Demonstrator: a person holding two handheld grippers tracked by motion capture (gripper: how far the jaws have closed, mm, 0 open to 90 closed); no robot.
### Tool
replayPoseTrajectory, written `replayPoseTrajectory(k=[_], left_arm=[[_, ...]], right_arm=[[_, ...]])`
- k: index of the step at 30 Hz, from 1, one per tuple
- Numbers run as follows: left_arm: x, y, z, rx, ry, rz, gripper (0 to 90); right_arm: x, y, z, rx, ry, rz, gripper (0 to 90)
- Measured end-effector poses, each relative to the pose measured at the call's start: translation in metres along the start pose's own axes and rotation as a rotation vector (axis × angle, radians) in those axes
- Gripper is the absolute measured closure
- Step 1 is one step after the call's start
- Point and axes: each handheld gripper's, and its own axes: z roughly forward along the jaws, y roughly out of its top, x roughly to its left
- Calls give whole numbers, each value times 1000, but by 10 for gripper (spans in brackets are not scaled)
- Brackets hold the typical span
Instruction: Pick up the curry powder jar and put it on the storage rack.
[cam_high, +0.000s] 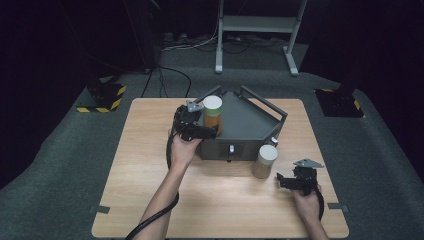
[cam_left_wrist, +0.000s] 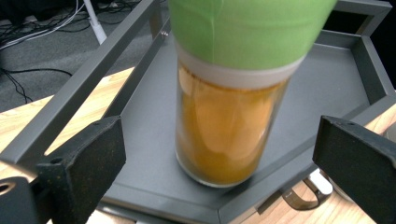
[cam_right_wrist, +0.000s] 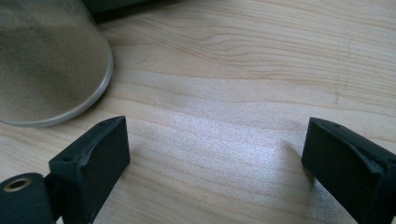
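The fingers (cam_left_wrist: 88, 163) of the left gripper (cam_high: 198, 131) stood wide apart on either side of a green-capped jar (cam_left_wrist: 229, 107) of orange powder, neither pad touching the glass, so the jar stood free on the dark grey tray (cam_left_wrist: 322, 88) rather than in any grip. In the high view the jar (cam_high: 212, 116) sat upright near the tray's left front corner, just inside the raised rail (cam_high: 263, 102). The right gripper (cam_high: 294, 181) rested low over the wooden table (cam_high: 150, 165), its jaws likewise spread and holding nothing, with a second jar (cam_high: 264, 161) of pale grey powder standing on the table just beside it, in front of the tray.

The risk, by the look of it, lay in the left gripper's closeness to the jar: a sideways drift of the hand could knock a pad against the tall, narrow glass and tip it toward the tray's rail or over the front edge. On the other side, a careless approach by the right gripper could shove the grey jar along the smooth wood instead of bracketing it.

Much stayed unclear. The left gripper view cut off the top of the green cap and blurred the jar's outline, the right gripper view caught just the rounded base (cam_right_wrist: 51, 65) of the grey jar, and the small metal latch (cam_high: 231, 149) on the tray's front was too small to read.
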Motion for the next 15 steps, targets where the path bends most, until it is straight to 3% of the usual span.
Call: replayPoseTrajectory(k=[15], left_arm=[[0,-25,-6,11,-3,-16,29]], right_arm=[[0,0,0,0,0,0,73]])
